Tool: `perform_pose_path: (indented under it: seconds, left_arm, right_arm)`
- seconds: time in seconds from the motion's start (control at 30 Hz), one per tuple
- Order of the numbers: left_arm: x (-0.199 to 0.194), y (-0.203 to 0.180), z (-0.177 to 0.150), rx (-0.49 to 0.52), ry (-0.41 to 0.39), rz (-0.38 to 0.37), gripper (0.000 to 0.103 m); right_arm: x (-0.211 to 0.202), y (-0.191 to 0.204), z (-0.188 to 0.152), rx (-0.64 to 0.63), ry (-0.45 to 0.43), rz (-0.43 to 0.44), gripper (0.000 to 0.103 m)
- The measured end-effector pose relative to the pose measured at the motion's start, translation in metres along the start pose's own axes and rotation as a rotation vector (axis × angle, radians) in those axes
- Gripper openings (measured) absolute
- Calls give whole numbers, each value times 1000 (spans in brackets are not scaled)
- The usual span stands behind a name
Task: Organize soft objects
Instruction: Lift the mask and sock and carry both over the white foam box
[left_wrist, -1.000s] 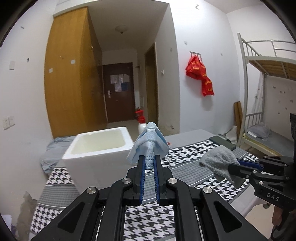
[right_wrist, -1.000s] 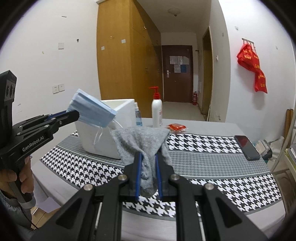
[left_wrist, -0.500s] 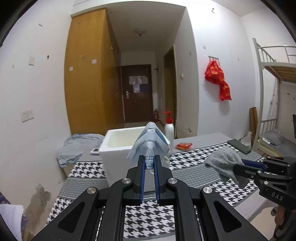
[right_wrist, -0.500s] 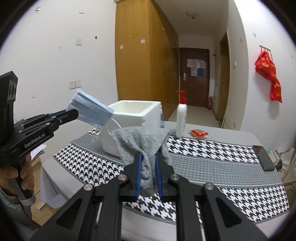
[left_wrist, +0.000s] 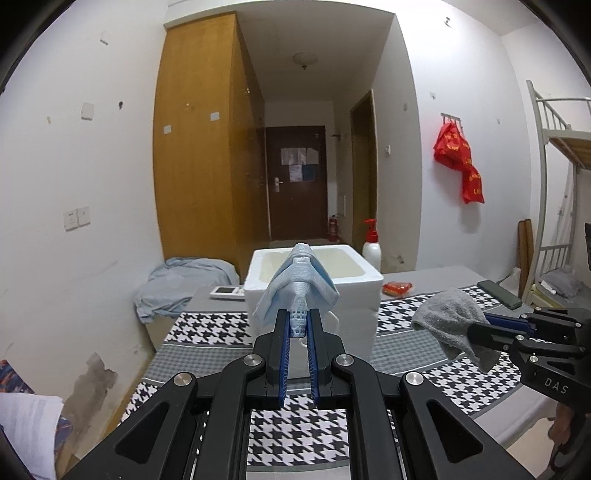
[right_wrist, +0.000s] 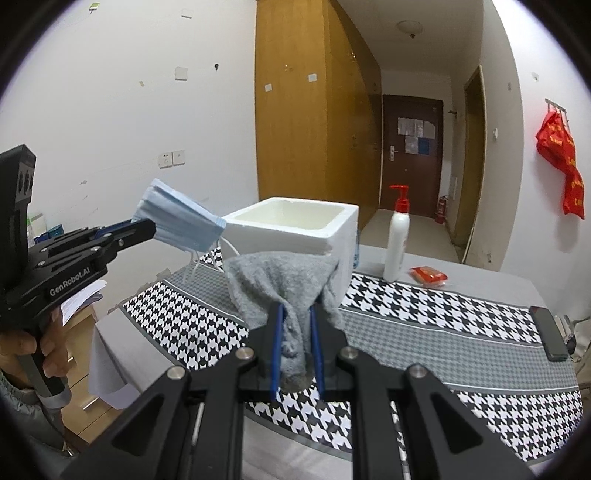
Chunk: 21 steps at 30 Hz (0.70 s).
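Observation:
My left gripper (left_wrist: 299, 317) is shut on a blue face mask (left_wrist: 297, 286) and holds it in the air in front of a white foam box (left_wrist: 314, 275). The left gripper (right_wrist: 147, 229) and the mask (right_wrist: 177, 221) also show in the right wrist view, left of the box (right_wrist: 295, 229). My right gripper (right_wrist: 295, 314) is shut on a grey cloth (right_wrist: 284, 280), held above the table just before the box. The right gripper (left_wrist: 480, 325) with the cloth (left_wrist: 450, 317) appears at the right of the left wrist view.
The table has a houndstooth cover (right_wrist: 424, 317). A white pump bottle (right_wrist: 397, 236), a red packet (right_wrist: 428, 275) and a black phone (right_wrist: 550, 336) lie on it. A light bundle of fabric (left_wrist: 181, 284) and a small white device (left_wrist: 227, 291) sit left of the box.
Both grippers have pulled back and swung left with their loads still held. The foam box now sits straight ahead of the left gripper, further away and lower in view.

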<state>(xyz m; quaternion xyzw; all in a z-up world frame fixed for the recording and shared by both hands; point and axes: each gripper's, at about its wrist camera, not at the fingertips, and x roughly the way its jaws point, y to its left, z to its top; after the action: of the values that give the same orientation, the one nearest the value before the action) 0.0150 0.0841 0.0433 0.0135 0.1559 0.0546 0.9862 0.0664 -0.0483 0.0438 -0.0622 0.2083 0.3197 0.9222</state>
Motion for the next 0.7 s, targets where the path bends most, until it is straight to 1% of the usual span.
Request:
perform_pose_path:
  seconds: [0.33,0.7]
  left_arm:
    - [7,6,12,-3,-3,7,10]
    - [21,9,37,4,-18,1,10]
  right_arm:
    - [16,3,17,-13,7,1,18]
    - [30,-7,46,-30,1,-24,18]
